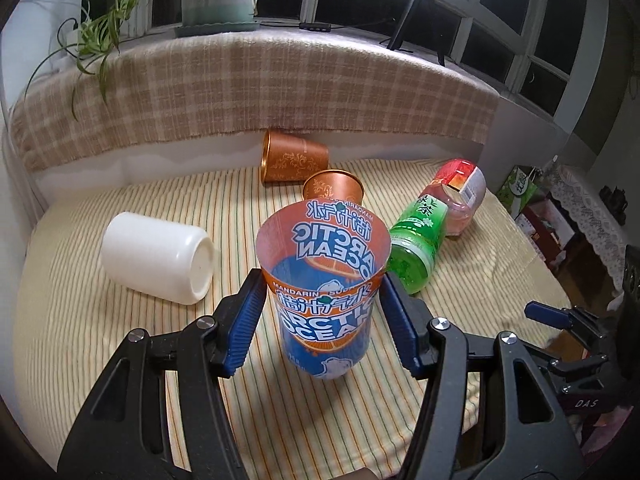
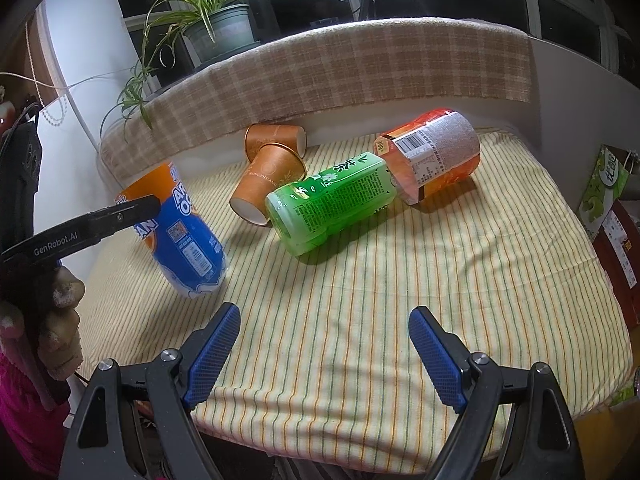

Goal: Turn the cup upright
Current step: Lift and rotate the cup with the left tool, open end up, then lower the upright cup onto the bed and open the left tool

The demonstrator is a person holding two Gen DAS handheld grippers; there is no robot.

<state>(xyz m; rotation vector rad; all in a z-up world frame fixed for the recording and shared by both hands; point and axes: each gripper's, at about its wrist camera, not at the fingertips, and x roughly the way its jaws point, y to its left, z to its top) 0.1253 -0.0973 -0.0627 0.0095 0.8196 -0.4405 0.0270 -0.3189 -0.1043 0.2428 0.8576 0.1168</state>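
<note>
My left gripper [image 1: 322,300] is shut on the blue and orange Arctic Ocean cup [image 1: 324,284]. The cup has its open mouth up and leans slightly, its base on or just above the striped cloth [image 1: 120,340]. The right wrist view shows the same cup [image 2: 184,236] at the left, tilted, with a left finger [image 2: 120,212] across it. My right gripper [image 2: 324,344] is open and empty above the near part of the cloth [image 2: 440,272].
A white cup [image 1: 160,256] lies on its side at the left. Two copper cups [image 1: 294,160] [image 1: 334,188] lie at the back. A green bottle-cup [image 2: 332,204] and an orange-red one [image 2: 432,156] lie on their sides. A plaid-covered ledge [image 1: 240,92] holds plants.
</note>
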